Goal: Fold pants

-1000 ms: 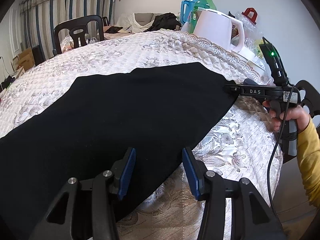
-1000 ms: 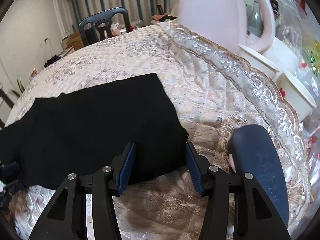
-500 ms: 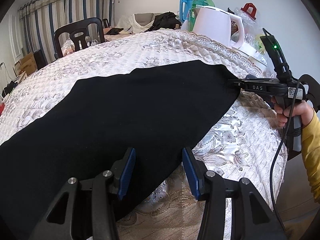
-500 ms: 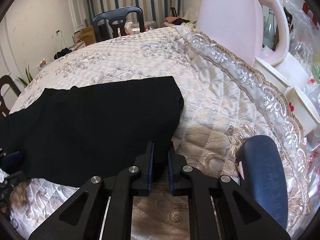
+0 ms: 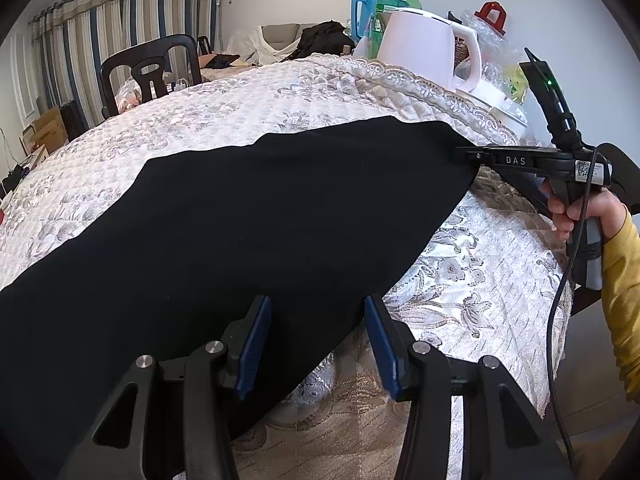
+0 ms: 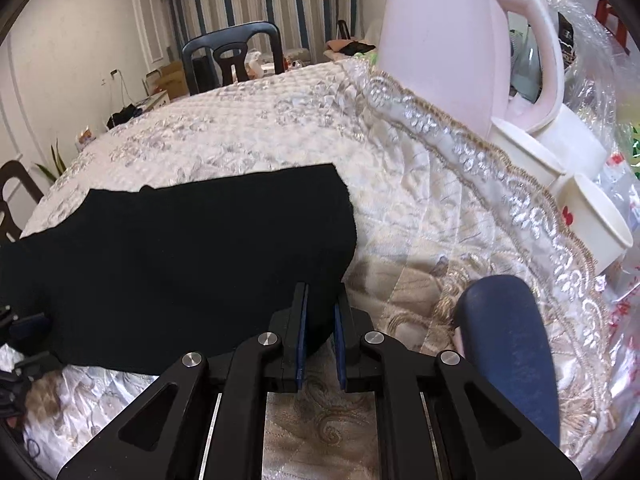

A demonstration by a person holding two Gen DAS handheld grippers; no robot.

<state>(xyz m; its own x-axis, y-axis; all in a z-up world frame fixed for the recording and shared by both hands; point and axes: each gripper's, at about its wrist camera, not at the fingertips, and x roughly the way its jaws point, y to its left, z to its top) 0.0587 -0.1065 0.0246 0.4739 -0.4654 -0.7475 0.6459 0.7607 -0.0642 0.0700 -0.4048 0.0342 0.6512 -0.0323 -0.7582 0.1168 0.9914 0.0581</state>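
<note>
Black pants [image 5: 248, 224] lie flat across a table with a quilted floral cloth [image 5: 248, 100]. My left gripper [image 5: 316, 344] is open, its blue pads either side of the pants' near edge. My right gripper [image 6: 320, 340] is shut on the near right corner of the pants [image 6: 192, 264]. The right gripper also shows in the left wrist view [image 5: 468, 156], pinching that corner at the cloth's right end.
A pink kettle [image 6: 452, 48] and white paper cups [image 6: 592, 220] stand at the table's right edge, with bottles [image 5: 392, 4] and plastic bags behind. A dark chair [image 5: 152, 68] stands at the far side. A blue chair back [image 6: 512, 344] is near my right gripper.
My right gripper closed from open onto the pants' near right corner. The left gripper stayed open at the near edge; the view shifted slightly.
</note>
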